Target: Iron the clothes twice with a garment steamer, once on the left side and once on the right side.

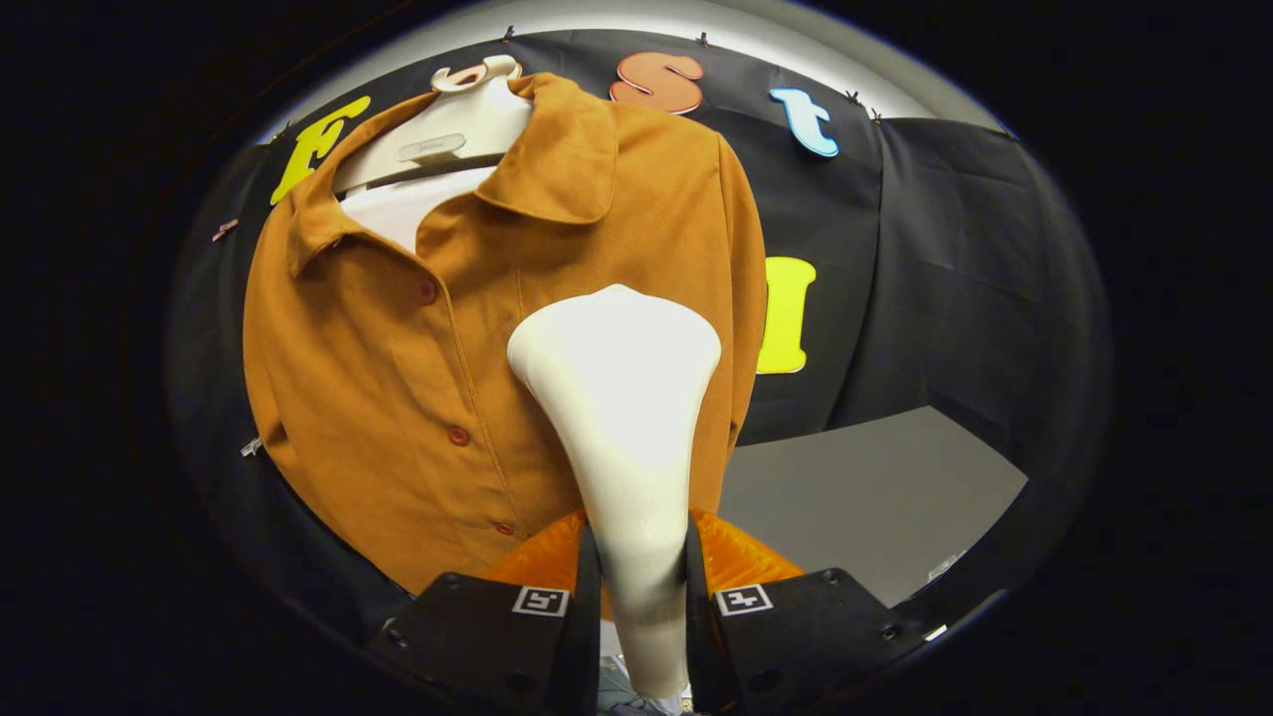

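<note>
A gripper (641,597) is closed around the narrow handle of a white garment steamer (622,398), with one finger pressing on each side of that handle. From between the fingers the steamer rises straight ahead and widens into a broad, rounded head. The head lies against the front of an orange-brown shirt (398,368), on the panel to the right of the shirt's buttoned placket as seen from the gripper. Whether the head actually touches the cloth or sits just in front of it cannot be told.

The shirt hangs just beyond the fingers and reaches up and to the left of them. It has a wide, flat collar (557,149) folded open, and a row of small reddish buttons (457,436) running down its front, to the left of the steamer head. Inside the open neck a white undershirt (398,209) shows. The shirt hangs on a pale hanger (448,134), whose hook (475,73) is seen above the collar.

Behind the shirt hangs the black cloth wall (945,249) of the booth, falling in soft folds to the right of the gripper. Lower down, to the right of the fingers and beyond them, is a flat grey surface (855,497). Each finger carries a small square black-and-white marker (542,601) on its upper face
</note>
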`<state>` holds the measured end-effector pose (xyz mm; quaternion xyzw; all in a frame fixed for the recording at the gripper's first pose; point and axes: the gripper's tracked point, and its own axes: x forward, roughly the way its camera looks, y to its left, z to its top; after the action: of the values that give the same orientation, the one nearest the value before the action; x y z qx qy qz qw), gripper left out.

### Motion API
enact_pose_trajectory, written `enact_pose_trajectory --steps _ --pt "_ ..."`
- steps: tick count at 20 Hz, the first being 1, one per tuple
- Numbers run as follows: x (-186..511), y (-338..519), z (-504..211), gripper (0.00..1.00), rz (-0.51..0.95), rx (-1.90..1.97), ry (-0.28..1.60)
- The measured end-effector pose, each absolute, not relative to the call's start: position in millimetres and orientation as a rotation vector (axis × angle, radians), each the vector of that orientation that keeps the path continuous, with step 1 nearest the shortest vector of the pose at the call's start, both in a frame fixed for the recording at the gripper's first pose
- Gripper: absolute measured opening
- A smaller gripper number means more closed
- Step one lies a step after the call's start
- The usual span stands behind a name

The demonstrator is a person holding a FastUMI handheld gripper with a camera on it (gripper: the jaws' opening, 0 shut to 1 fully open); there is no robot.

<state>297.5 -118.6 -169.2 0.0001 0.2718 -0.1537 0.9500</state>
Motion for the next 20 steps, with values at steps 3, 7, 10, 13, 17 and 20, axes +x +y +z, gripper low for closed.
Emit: enact_pose_trajectory --steps 3,7,10,13,17,20 --pt "294 -117 -185 0.39 -0.318 -0.005 0.586" --pt "284 -117 -211 0.39 -0.328 -0.007 0.642" --pt "277 -117 -232 0.39 -0.336 -0.008 0.693" --pt "269 -117 -252 0.39 -0.345 -0.002 0.737" --pt "258 -118 -278 0.39 -0.358 0.004 0.796" --pt "253 -118 -292 0.39 -0.36 0.009 0.831"
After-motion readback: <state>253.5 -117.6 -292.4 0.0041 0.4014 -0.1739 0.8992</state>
